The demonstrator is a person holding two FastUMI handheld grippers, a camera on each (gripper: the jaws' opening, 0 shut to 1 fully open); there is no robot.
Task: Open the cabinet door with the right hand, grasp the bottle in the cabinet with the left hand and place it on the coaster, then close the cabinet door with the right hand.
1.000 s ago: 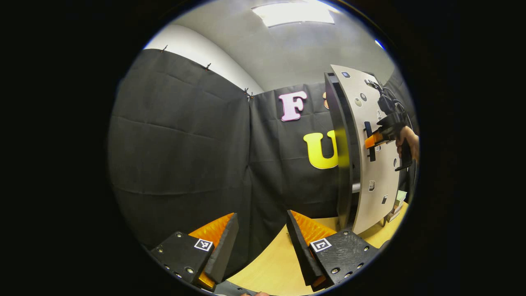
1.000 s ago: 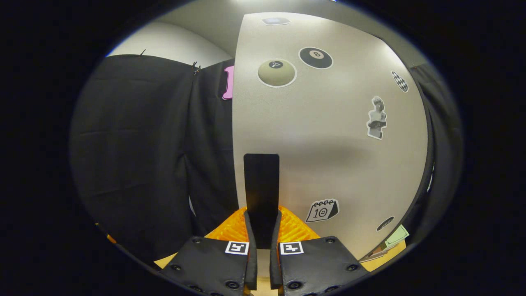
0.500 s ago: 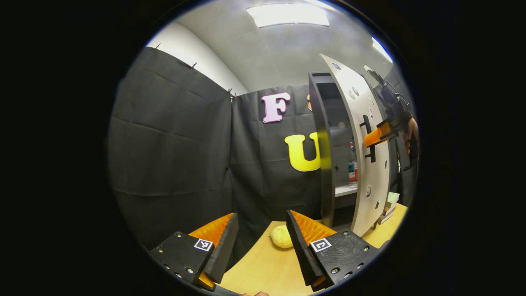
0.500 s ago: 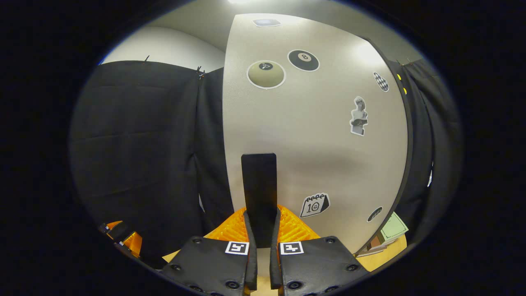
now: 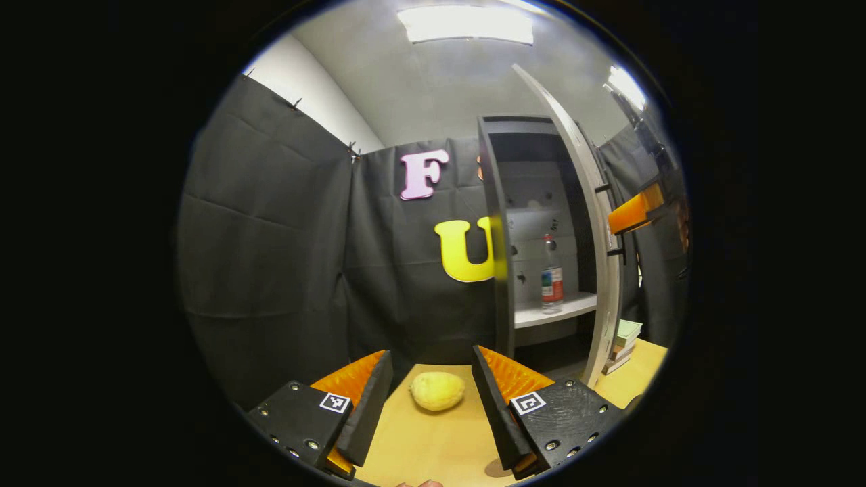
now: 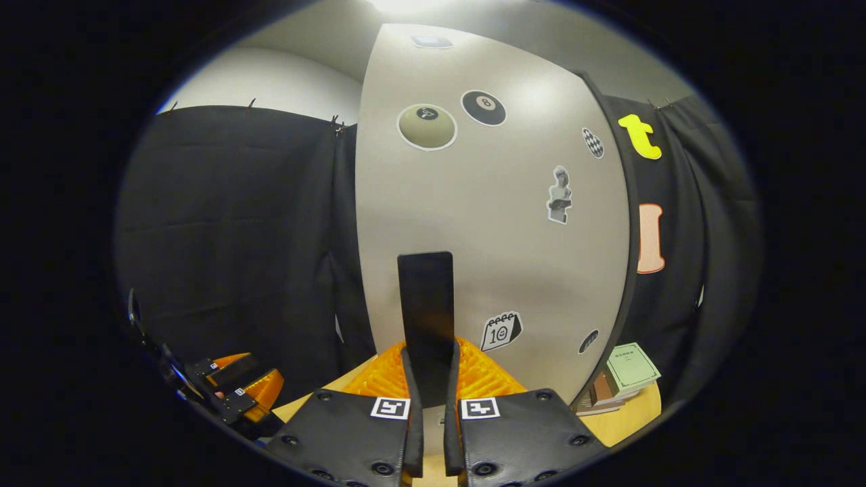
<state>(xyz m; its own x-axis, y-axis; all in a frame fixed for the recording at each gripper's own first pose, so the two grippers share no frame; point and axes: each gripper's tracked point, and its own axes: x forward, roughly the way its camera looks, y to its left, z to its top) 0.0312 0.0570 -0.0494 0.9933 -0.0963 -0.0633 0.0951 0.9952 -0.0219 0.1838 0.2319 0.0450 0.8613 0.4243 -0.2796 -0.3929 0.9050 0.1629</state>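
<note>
The cabinet (image 5: pixel 497 223) stands open at the back of the table, and a clear bottle (image 5: pixel 551 276) with a red label stands upright on its white shelf (image 5: pixel 558 311). In the left gripper view the grey door (image 5: pixel 599 223) shows nearly edge-on. My right gripper (image 6: pixel 431 358) is shut on the door's black handle (image 6: pixel 425 304), and it appears in the left gripper view too (image 5: pixel 632 213). The sticker-covered door (image 6: pixel 500 230) faces me in the right gripper view. My left gripper (image 5: pixel 431 353) is open and holds nothing, low over the table and well short of the cabinet.
A yellow lemon-like fruit (image 5: pixel 438 390) lies on the wooden table (image 5: pixel 433 446) between my left fingers and beyond them. A stack of books (image 6: pixel 622 379) sits at the door's foot, also seen in the left gripper view (image 5: pixel 626 338). The left gripper (image 6: pixel 237 392) shows at lower left.
The right gripper has swung the door wide open by its handle, uncovering the shelf and bottle. The left gripper view has turned toward the cabinet, and the fruit has come into sight.
</note>
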